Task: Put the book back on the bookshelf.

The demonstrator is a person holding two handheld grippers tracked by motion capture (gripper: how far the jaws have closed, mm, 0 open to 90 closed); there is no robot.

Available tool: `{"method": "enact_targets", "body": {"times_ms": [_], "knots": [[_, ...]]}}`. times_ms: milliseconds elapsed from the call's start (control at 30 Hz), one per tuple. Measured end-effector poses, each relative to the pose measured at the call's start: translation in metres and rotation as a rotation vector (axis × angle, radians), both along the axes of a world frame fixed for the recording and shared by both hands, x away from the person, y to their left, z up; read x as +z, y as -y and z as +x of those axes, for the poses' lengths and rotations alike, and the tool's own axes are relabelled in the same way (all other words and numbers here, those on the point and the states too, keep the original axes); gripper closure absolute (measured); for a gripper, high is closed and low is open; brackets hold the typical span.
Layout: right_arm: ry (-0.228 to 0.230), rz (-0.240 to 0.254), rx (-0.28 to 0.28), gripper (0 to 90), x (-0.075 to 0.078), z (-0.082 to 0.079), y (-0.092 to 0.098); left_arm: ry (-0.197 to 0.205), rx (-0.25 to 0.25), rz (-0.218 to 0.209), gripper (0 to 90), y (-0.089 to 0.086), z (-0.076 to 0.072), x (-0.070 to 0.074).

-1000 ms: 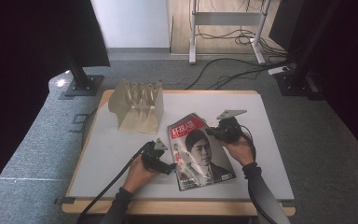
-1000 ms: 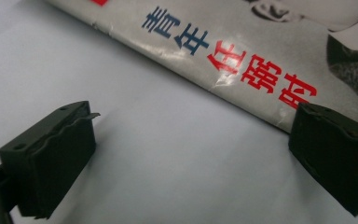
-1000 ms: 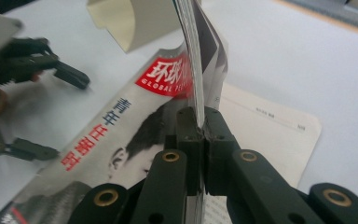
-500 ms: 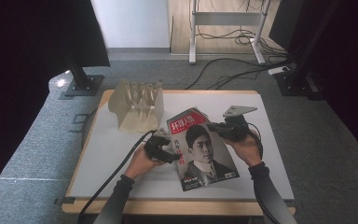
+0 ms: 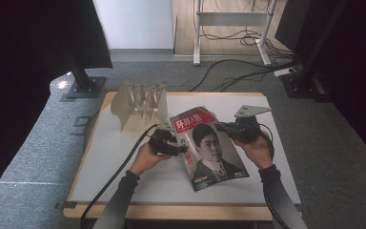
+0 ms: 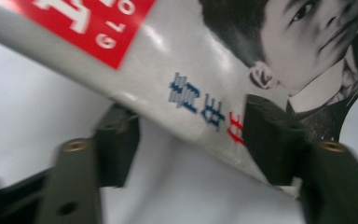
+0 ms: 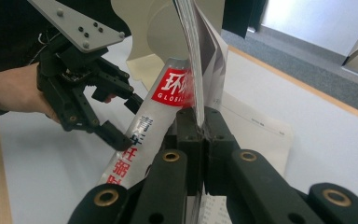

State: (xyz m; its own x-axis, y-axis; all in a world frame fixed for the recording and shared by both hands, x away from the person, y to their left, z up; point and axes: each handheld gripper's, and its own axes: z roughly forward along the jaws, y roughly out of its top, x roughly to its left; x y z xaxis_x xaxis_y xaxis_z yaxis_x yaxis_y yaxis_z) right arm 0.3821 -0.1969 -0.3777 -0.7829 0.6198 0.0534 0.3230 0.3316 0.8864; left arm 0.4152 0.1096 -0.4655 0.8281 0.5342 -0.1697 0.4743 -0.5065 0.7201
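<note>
Right, the magazine [image 5: 205,143] is up off the white worktop [image 5: 124,181] and tilted, cover toward the high camera, with a red title block at its top and a portrait below. Right tongs [image 5: 221,127] have it by the right edge: in the right gripper view the two black jaws are pressed together on the page edges [image 7: 198,122], the sheets fanning upward above them. That is a firm clamp on the magazine.

Left tongs [image 5: 175,144] are at the spine side, and their jaws have just been closing. In the left gripper view the glossy spine [image 6: 200,107] with its blue and red characters runs between the two jaws. The right-hand jaw overlaps the cover's edge; the left-hand one stands a little off the spine, with pale worktop showing in the gap. So they straddle the magazine, apart, not yet pinching. The right gripper view agrees: the left tongs [image 7: 116,116] gape around the spine, a hand [image 7: 14,93] behind them.

Behind the magazine, toward the far left of the worktop, stands a cream slotted rack [image 5: 140,107], just beyond the cover's top corner. A loose printed sheet [image 7: 256,126] lies flat on the worktop under the magazine. Black cable [image 5: 119,167] trails from the left tongs back over the near edge.
</note>
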Motion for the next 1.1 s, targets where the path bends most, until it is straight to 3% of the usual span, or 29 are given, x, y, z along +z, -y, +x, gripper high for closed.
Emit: {"method": "enact_targets", "body": {"times_ms": [133,267,300,433,567,767,800,900,967,1100], "knots": [[0.021,0.020,-0.001,86.1,0.006,-0.001,0.005,0.015,0.008,0.000,53.1,0.003,0.001,0.015],[0.026,0.016,-0.006,86.0,0.009,-0.002,0.006,-0.006,0.003,-0.013,60.1,0.004,0.003,0.023],[0.028,0.014,-0.009,86.0,0.009,-0.002,0.007,-0.019,0.002,-0.024,65.8,0.004,0.004,0.026],[0.031,0.016,-0.015,86.0,0.010,-0.001,0.008,-0.018,-0.002,-0.016,70.2,0.005,0.003,0.034],[0.038,0.016,-0.033,85.9,0.010,0.001,0.011,-0.013,-0.003,-0.035,74.2,0.003,0.001,0.044],[0.033,-0.016,-0.060,85.8,0.012,0.006,0.013,0.079,0.004,0.005,79.2,0.001,-0.006,0.068],[0.042,-0.011,-0.073,85.8,0.015,0.006,0.014,0.139,0.013,0.017,81.0,0.001,-0.011,0.078],[0.066,0.004,-0.085,85.7,0.019,0.005,0.015,0.239,0.041,0.014,84.8,-0.003,-0.020,0.092],[0.068,0.001,-0.089,85.7,0.019,0.004,0.015,0.285,0.047,0.025,86.6,-0.004,-0.026,0.096],[0.061,-0.014,-0.098,86.0,0.009,0.003,0.016,0.328,0.027,0.057,86.5,-0.003,-0.039,0.093]]}}
